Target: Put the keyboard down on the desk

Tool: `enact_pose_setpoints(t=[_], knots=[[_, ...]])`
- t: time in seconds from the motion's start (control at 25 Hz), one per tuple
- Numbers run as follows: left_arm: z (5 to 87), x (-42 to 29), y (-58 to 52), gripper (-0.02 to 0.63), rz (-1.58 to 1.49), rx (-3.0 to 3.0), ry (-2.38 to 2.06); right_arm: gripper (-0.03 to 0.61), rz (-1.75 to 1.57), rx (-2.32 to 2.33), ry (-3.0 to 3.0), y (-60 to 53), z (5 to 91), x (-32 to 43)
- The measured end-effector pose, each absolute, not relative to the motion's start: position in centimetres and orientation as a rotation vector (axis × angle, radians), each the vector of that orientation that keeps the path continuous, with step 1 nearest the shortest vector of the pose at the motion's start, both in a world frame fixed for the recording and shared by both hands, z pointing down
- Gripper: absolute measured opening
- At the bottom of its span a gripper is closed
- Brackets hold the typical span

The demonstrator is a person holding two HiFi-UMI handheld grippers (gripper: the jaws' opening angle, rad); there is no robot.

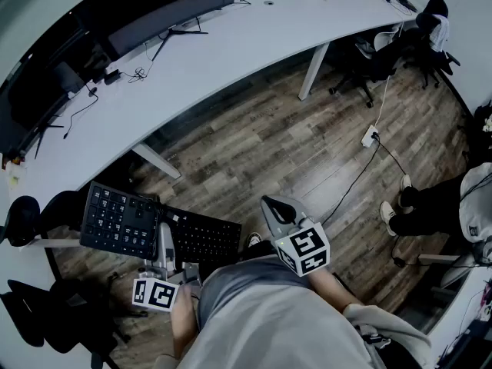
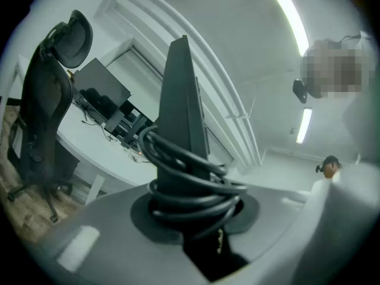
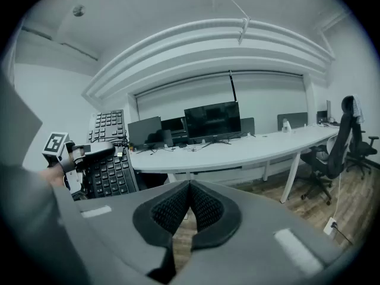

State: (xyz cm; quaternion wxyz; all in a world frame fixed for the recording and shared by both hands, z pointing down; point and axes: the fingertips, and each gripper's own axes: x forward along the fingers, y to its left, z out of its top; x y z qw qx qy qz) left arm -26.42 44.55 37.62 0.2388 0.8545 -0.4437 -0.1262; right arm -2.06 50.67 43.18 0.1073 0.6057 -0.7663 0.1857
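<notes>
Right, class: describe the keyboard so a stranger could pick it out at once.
Find the long curved white desk, then the wooden floor before it. Above that floor the left claw holds the black keyboard, alone in having a cable coiled round it.

A long white counter (image 1: 231,44) curves over a wood-plank floor (image 1: 261,144). Dark monitors (image 3: 212,120) line its far edge (cables trailing), black office chairs (image 1: 377,60) stand at one end, and strip lights (image 2: 288,10) hang overhead.

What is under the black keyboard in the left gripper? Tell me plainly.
The black keyboard, clamped in the left gripper, hangs in the air with brown wood-plank floor showing beside it, short of the white curved desk. The floor straight beneath is covered by the keyboard.
</notes>
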Motion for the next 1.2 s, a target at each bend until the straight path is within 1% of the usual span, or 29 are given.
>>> enact_pose_setpoints(t=[0.4,0.68,1.0,1.2], knots=[[38.0,-24.8,46.0,0.000,-0.339,2.307,-1.190,-0.005,0.572,1.785,-2.281,52.3,44.2,-0.4],[37.6,-25.8,44.9,0.000,-0.343,2.309,-1.190,-0.005,0.672,1.832,-2.329,51.5,44.6,-0.9],[38.1,-25.7,42.7,0.000,-0.355,2.326,-1.173,-0.005,0.718,1.857,-2.285,50.2,45.8,-0.2],[37.5,-23.4,36.9,0.000,-0.331,2.330,-1.152,-0.005,0.704,1.841,-2.277,44.7,44.8,1.2]])
